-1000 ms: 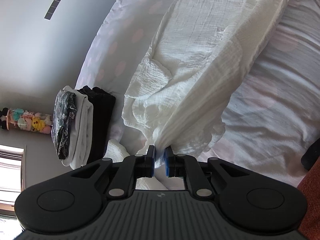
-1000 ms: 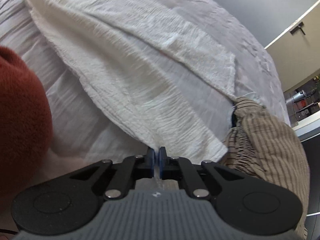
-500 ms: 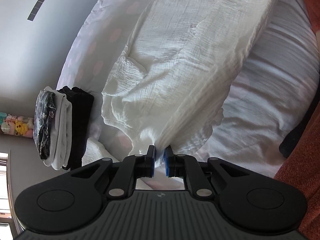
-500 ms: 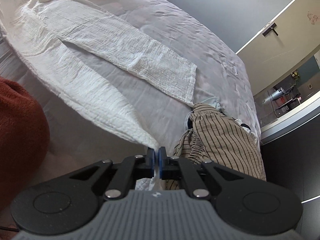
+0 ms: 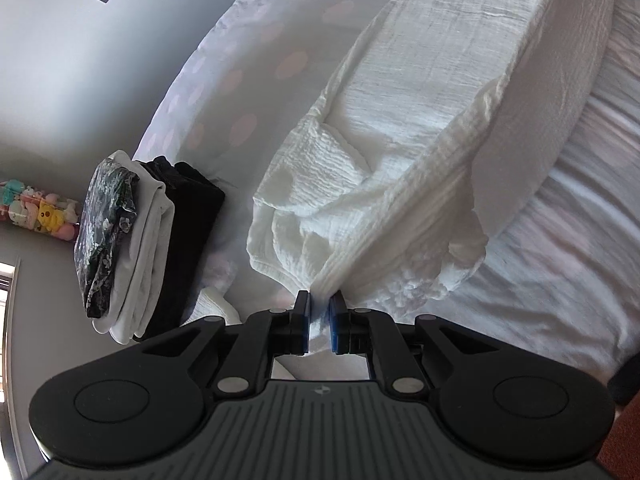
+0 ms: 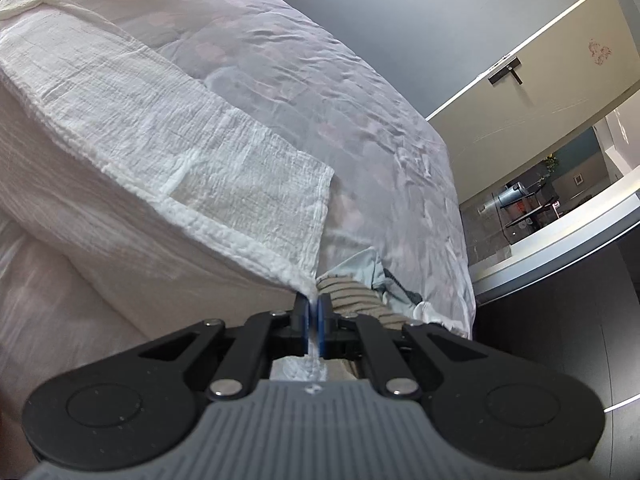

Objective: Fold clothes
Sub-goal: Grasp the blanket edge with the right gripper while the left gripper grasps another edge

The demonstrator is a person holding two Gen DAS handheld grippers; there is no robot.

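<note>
A pair of white crinkled trousers (image 5: 420, 128) is stretched over the bed. My left gripper (image 5: 319, 304) is shut on the bunched waist end, which shows between the blue pads. My right gripper (image 6: 313, 305) is shut on the corner of a trouser leg hem (image 6: 240, 184); one leg now lies over the other, the fabric taut from the jaws across the bed. The fabric between the two grippers hangs lifted above the bedcover.
A stack of folded clothes (image 5: 136, 248), dark patterned, white and black, stands on the bed at left. A striped beige garment (image 6: 352, 292) and a light blue one (image 6: 368, 268) lie just behind my right gripper. The pale dotted bedcover (image 6: 340, 92) spreads beyond; a doorway (image 6: 540, 200) is at right.
The right gripper has carried the leg hem across toward the other leg, so the two legs now overlap. The left gripper kept its hold on the waist and shifted slightly.
</note>
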